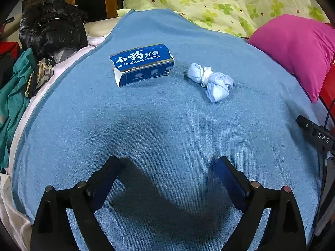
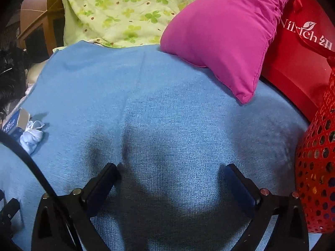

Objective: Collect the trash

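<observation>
Trash here is two bits: a torn-open blue toothpaste box (image 1: pixel 142 63) and a knotted pale-blue wad (image 1: pixel 211 81), could be tissue or thin plastic, hard to call from this lens. Both sit on the blue blanket (image 1: pixel 167 125) spread over the bed, the wad just beside the box on its right, not touching as far as I can see. The left gripper (image 1: pixel 168 163) hangs low over bare blanket on the near side of them, well short of both, jaws spread wide with nothing between them. Right gripper (image 2: pixel 172 170) is the same deal, wide open and empty above a plain stretch of blanket; from its camera the box and wad are way off at the left edge. A magenta pillow (image 2: pixel 226 33) lies at the blanket's far right, leaning on a red bag (image 2: pixel 301 58) with white lettering, and a red mesh basket (image 2: pixel 316 167) stands at the right edge near the right gripper. Behind it all there's a green clover-print quilt (image 1: pixel 230 2), plus a black puffy jacket (image 1: pixel 52 27) and a heap of teal clothes (image 1: pixel 14 96) off to the left.
</observation>
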Tool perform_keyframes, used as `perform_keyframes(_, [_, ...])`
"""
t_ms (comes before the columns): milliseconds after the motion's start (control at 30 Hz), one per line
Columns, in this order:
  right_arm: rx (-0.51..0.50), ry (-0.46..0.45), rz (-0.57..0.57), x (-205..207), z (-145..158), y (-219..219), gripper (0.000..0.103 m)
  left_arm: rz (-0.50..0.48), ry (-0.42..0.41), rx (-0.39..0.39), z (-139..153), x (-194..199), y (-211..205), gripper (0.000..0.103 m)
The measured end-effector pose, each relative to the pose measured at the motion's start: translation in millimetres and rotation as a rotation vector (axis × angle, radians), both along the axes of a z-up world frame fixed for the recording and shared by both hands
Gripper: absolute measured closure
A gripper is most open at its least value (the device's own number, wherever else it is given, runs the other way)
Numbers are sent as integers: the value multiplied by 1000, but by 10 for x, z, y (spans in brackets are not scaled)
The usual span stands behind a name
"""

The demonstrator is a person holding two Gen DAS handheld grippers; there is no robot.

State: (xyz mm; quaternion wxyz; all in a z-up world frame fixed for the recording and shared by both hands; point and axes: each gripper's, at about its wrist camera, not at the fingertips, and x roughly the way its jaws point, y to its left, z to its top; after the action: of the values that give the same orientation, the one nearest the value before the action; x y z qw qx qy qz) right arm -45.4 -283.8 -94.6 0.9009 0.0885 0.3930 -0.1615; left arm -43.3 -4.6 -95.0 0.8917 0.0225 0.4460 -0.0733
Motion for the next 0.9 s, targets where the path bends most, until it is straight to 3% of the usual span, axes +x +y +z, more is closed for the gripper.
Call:
perform_keyframes(367, [-3,4,0,92,57,35,0,6,-5,0,-15,-4,-44,1])
perform_keyframes(900, [-3,4,1,83,53,34,0,13,-6,1,-15,-2,-36,1])
